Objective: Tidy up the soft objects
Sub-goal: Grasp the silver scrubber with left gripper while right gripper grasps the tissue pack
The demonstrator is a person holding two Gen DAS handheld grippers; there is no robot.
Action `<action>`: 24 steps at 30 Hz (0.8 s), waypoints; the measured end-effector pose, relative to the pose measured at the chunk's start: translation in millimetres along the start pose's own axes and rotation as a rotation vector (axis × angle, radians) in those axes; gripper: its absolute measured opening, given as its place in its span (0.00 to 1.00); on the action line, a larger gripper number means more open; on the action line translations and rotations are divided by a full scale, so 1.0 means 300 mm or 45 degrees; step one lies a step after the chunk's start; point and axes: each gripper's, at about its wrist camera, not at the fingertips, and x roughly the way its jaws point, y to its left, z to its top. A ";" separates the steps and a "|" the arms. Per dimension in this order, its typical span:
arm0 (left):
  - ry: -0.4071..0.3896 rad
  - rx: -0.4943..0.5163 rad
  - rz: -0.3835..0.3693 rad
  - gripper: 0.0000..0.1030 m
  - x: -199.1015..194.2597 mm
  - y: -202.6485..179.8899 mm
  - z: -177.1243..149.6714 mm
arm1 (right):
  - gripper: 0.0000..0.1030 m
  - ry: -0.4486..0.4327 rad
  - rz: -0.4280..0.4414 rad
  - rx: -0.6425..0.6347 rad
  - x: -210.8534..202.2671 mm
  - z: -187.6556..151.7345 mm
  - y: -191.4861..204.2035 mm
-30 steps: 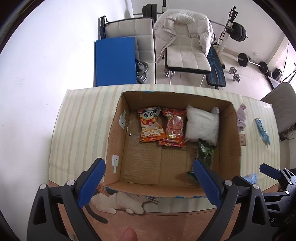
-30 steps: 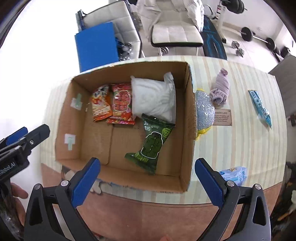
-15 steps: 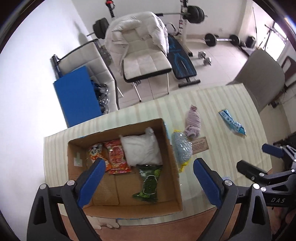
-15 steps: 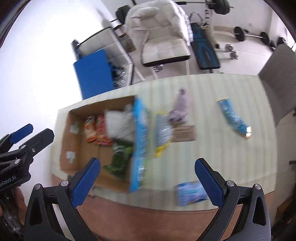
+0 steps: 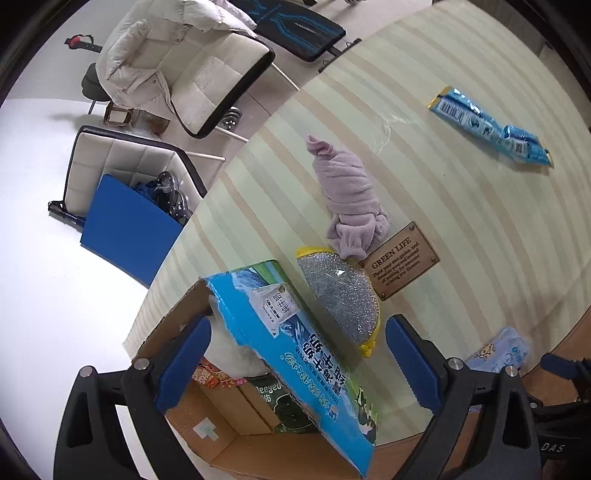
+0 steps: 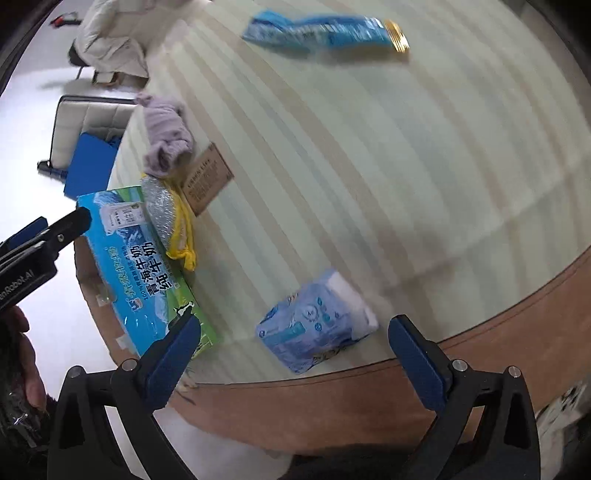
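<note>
your left gripper (image 5: 297, 354) hangs with its jaws spread wide and nothing between them, over the right wall of the cardboard box (image 5: 295, 354) (the side printed in blue and green). inside the box you can make out a white pillow (image 5: 236, 354), a green snack bag (image 5: 284, 402) and a red packet (image 5: 210, 376). just outside that wall, touching it, lies the silver scrubber (image 5: 340, 291) with its yellow edge, and the rolled lilac cloth (image 5: 351, 199) rests against the scrubber's far end, beside the brown plaque (image 5: 400, 258).

your right gripper (image 6: 293, 347) is also released, holding nothing, and its blue fingers (image 6: 417, 358) frame the pale blue tissue pack (image 6: 314, 328) lying near the front edge of the striped table (image 6: 406, 147). the long blue wrapper (image 6: 321, 35) lies well apart at the far side (blurred in this view).
</note>
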 end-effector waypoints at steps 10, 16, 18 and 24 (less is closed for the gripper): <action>0.176 0.099 0.084 0.94 0.187 -0.093 0.098 | 0.60 0.098 0.027 0.162 0.220 -0.062 -0.058; 0.275 0.116 0.067 0.94 0.306 -0.173 0.111 | 0.50 0.034 -0.060 0.072 0.150 -0.045 -0.064; 0.334 0.105 0.041 0.94 0.352 -0.185 0.099 | 0.50 0.031 -0.078 0.039 0.132 -0.036 -0.071; 0.372 -0.069 -0.115 0.86 0.404 -0.150 0.068 | 0.63 0.073 -0.208 -0.114 0.133 0.016 -0.034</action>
